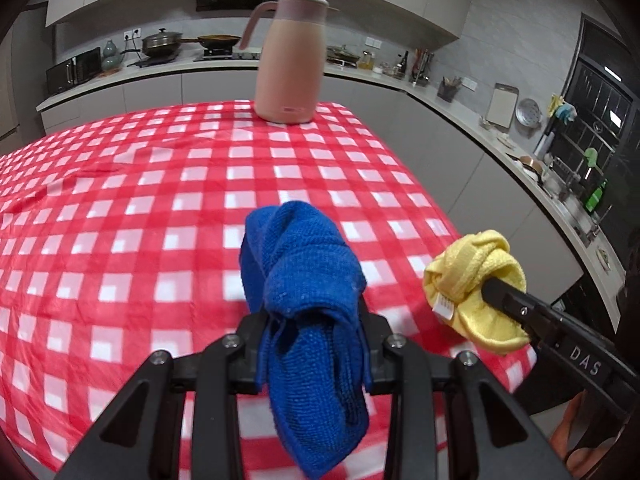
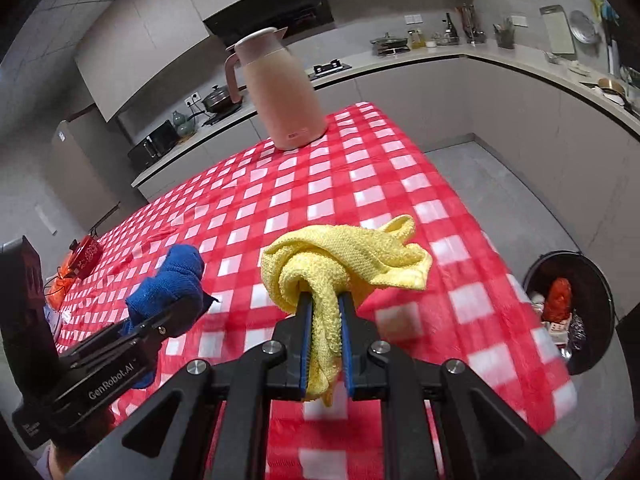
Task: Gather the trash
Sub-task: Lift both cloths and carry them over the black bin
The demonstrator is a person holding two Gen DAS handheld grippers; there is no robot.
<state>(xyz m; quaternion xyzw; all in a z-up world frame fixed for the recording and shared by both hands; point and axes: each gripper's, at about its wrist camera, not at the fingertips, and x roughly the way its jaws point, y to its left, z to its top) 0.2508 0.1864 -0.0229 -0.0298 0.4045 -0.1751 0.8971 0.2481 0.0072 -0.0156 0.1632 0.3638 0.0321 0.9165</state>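
So, quick rundown of where things stand.

Left gripper (image 1: pixel 310 320): fingers pinched tight on the blue cloth (image 1: pixel 304 280), which is bunched up, lifted off the table and hanging down behind the grip.

Right gripper (image 2: pixel 324 312): fingers closed nearly all the way on the yellow cloth (image 2: pixel 344 256), wadded at the tips with a tail dangling back between them.

Table (image 1: pixel 120 220): red check cover, both cloths held above it, side by side but not touching.

Jug (image 1: pixel 286 60): pink, upright at the far edge, well clear of both grippers.

Bin (image 2: pixel 570 312): on the floor off the right side of the table, already has some trash in it. My guess is that's the target.

Left-side clutter (image 2: pixel 82 258): red and orange stuff near the table's left edge, too blurry to name.

Risk 1: loose tails could drag on the cover or snag on the bin rim on the way down.

Risk 2: the left gripper has to cross past the right one to reach the bin, so they could bump.

Risk 3: letting go too high or off-centre means a cloth flops onto the floor instead.
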